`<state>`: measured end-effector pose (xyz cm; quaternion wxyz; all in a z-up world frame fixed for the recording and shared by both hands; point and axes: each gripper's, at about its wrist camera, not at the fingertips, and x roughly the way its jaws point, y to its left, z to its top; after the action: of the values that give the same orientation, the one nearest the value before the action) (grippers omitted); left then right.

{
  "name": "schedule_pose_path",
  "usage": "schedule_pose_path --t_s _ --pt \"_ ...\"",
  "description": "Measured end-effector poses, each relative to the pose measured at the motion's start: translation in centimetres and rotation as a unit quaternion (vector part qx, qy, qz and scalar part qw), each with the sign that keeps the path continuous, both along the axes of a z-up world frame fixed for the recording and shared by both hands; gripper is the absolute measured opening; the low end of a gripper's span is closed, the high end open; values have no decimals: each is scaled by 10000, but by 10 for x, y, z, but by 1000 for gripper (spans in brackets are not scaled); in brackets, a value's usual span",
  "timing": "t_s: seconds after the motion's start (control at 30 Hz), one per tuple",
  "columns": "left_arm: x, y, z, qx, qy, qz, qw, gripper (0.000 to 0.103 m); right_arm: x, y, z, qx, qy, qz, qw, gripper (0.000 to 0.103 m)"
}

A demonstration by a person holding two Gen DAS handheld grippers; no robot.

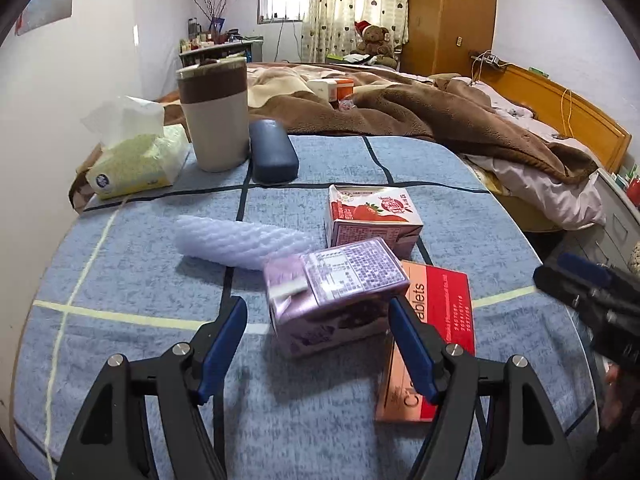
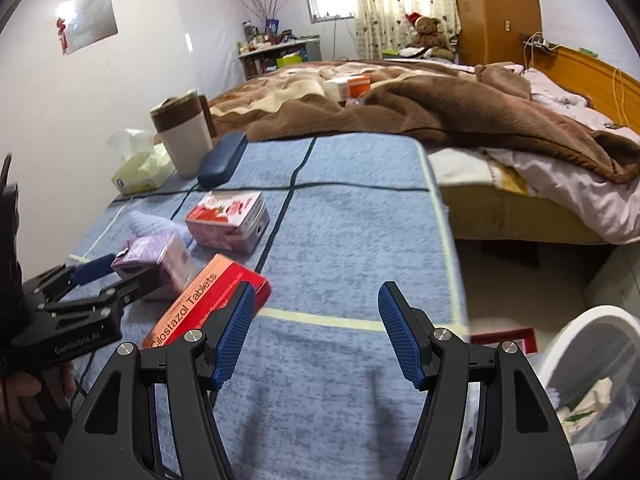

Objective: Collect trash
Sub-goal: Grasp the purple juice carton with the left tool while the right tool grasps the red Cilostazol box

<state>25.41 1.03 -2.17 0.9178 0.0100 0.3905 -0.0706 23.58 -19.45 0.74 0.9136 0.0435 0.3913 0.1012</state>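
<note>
Risk of nudging purple carton (image 1: 336, 296) off tablet box (image 1: 432, 340): left gripper (image 1: 318, 340) wide open astride it, right gripper (image 2: 318, 332) open, empty.

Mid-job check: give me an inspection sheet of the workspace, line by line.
Surface: blue checked cloth on the table.
Job's things: purple carton, strawberry carton, foam net, tablet box; white bin right of the table, some trash inside.
Clutter: tissue pack, mug, dark case.
Grippers: left hand-held gripper open around the purple carton; right hand-held gripper open, empty.
Cables: yellow cord on the headboard.
Surroundings: bed, teddy bear, wardrobe.
</note>
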Motion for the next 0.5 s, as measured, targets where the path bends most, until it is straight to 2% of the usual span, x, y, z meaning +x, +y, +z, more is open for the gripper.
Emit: schedule_pose_path --t_s 0.07,0.2,0.23,0.4,0.5 --pt "2 -2 -1 -16 59 -43 10000 75 0 0 0 3 27 -3 10000 66" --pt "1 -4 3 -48 -81 -107 9999 76 -2 -3 1 21 9 -84 10000 65" --pt "2 -5 5 -56 -132 -160 9998 79 -2 -3 1 31 25 -104 9999 65" --pt "20 -8 -5 325 11 -229 9992 80 -2 3 -5 66 155 -32 9999 65" --pt "26 0 -10 304 68 -164 9994 80 -2 12 -9 8 198 62 9998 66"
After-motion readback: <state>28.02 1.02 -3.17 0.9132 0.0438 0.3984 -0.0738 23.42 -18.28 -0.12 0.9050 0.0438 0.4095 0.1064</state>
